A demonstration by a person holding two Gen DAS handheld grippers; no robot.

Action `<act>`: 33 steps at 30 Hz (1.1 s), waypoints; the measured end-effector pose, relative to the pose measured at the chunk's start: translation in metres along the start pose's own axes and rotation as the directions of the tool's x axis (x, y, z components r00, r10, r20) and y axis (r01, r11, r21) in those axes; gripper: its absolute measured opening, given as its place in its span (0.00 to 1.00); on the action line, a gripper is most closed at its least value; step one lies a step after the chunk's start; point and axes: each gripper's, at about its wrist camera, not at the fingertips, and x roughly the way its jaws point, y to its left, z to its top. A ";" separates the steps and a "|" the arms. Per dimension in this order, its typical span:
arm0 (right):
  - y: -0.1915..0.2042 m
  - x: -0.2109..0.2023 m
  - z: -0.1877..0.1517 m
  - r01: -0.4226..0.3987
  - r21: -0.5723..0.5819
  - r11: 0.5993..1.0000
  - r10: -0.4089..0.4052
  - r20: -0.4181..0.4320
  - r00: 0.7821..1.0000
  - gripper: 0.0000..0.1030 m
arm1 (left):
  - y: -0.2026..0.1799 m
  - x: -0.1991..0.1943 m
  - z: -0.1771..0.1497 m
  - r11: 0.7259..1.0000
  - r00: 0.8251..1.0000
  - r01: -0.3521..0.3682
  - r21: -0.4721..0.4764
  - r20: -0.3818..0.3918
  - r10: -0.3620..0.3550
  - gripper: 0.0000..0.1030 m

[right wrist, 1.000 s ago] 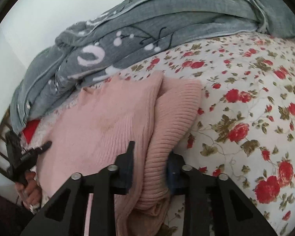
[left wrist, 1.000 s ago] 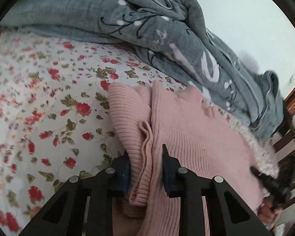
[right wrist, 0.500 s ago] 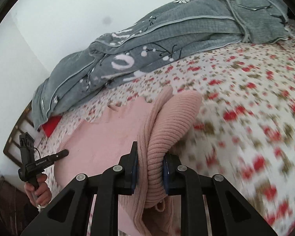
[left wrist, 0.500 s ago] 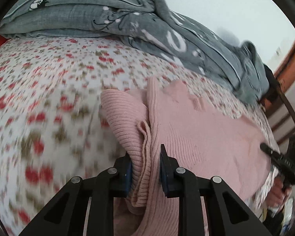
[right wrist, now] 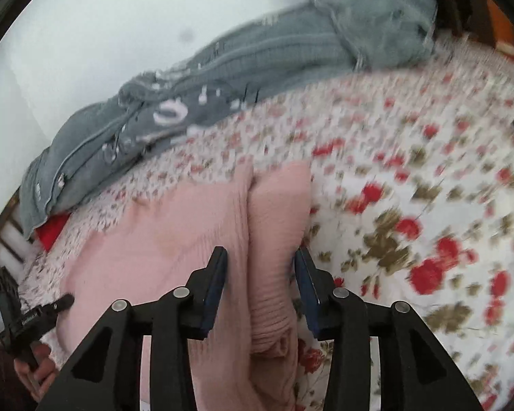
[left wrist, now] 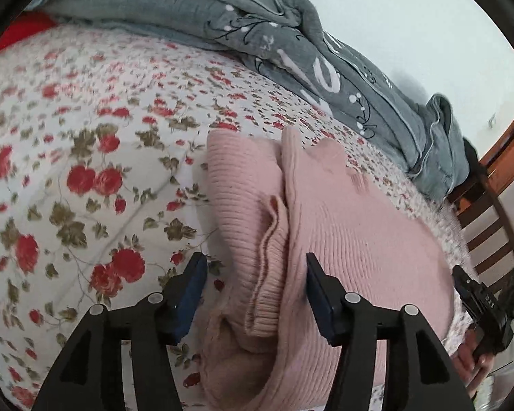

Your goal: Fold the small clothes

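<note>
Two tongs, both opening. Left tongs (left wrist: 255,279): a second ago clamped on the pink knit sweater (left wrist: 353,239); now pads stand clear of the ribbed fold between them. Right tongs (right wrist: 260,274): likewise released, jaws parting around the opposite folded edge. Sweater lies on the floral bedsheet (left wrist: 85,157), sleeves turned in, near the grey blanket (left wrist: 291,44). Judgement: the carried fold is laid down; next fold or smoothing likely remains.

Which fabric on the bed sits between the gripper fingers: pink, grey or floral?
The pink sweater: its ribbed folds lie between the opening jaws of both grippers. The grey blanket is bunched by the wall, and the floral sheet lies flat underneath.
</note>
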 end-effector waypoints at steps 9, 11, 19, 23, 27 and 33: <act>0.120 -0.010 -0.019 -0.033 -0.303 0.953 0.054 0.062 0.997 0.40 | -0.009 0.004 -0.005 0.999 0.999 -0.029 0.039 0.016 0.029 0.58; 0.140 0.007 -0.027 -0.046 -0.312 0.949 0.054 0.016 0.998 0.40 | -0.011 0.003 -0.005 0.998 0.999 -0.036 0.054 0.018 0.035 0.58; 0.151 0.070 -0.053 0.033 -0.327 0.944 -0.058 -0.067 0.996 0.40 | -0.005 -0.008 -0.010 0.996 1.000 -0.016 0.082 0.006 0.015 0.58; 0.158 0.054 -0.068 0.077 -0.403 0.912 -0.100 -0.035 0.994 0.40 | -0.004 -0.013 -0.012 0.993 1.000 -0.022 0.116 0.012 0.020 0.58; 0.162 0.031 -0.088 0.102 -0.455 0.885 -0.116 -0.004 0.993 0.40 | -0.006 -0.013 -0.013 0.991 1.000 -0.027 0.129 0.017 0.025 0.58; 0.156 0.007 -0.131 0.140 -0.491 0.860 -0.144 0.029 0.989 0.40 | -0.008 -0.012 -0.016 0.991 1.000 -0.018 0.132 0.011 0.017 0.58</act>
